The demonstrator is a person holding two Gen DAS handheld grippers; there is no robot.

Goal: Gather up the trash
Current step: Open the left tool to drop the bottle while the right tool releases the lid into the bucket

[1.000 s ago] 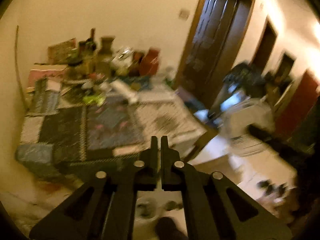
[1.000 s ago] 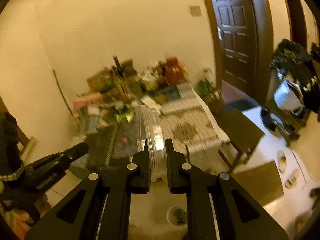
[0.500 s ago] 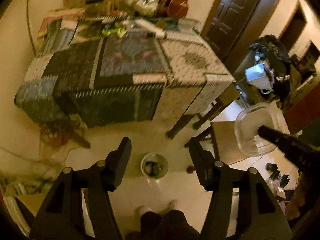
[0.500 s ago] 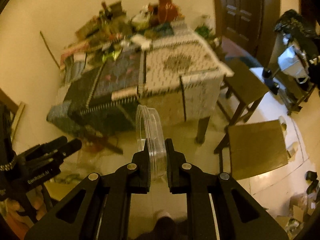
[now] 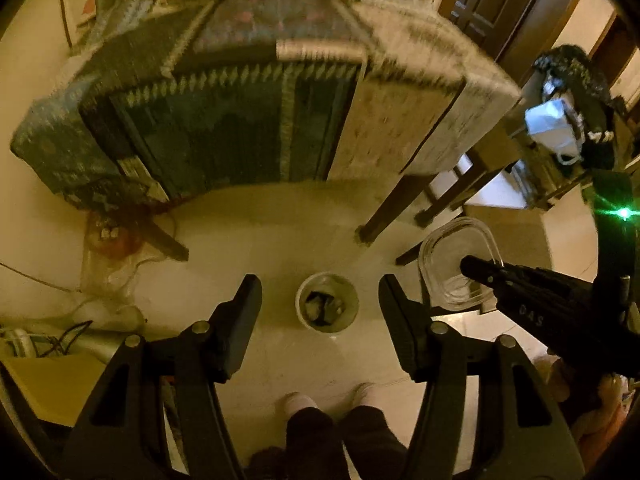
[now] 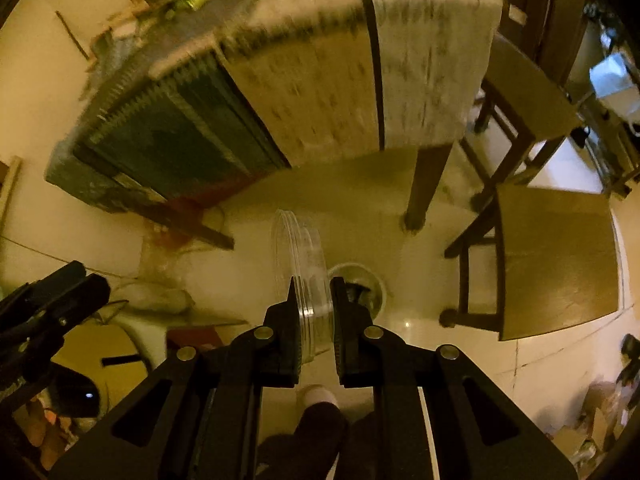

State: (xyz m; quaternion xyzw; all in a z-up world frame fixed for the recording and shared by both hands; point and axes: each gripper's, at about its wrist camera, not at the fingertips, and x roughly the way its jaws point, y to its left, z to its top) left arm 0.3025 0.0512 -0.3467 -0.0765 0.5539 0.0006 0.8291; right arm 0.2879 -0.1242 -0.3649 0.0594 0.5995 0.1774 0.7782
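A small white bin (image 5: 327, 307) with dark trash in it stands on the pale floor; it also shows in the right wrist view (image 6: 366, 286), partly hidden. My left gripper (image 5: 320, 294) is open and empty, high above the bin. My right gripper (image 6: 314, 294) is shut on a clear plastic container (image 6: 300, 256), held on edge above the bin. In the left wrist view the container (image 5: 460, 262) hangs right of the bin, pinched by the right gripper (image 5: 474, 266).
A table under a patchwork cloth (image 5: 280, 92) stands beyond the bin, cluttered at the far edge. Wooden stools (image 6: 556, 256) stand to the right. Plastic bags and cables (image 5: 108, 272) lie at the left. The person's feet (image 5: 332, 400) are just behind the bin.
Both grippers tilted down from the tabletop toward the floor and bin. The left gripper opened from shut. The right gripper kept hold of the container, now nearer the bin.
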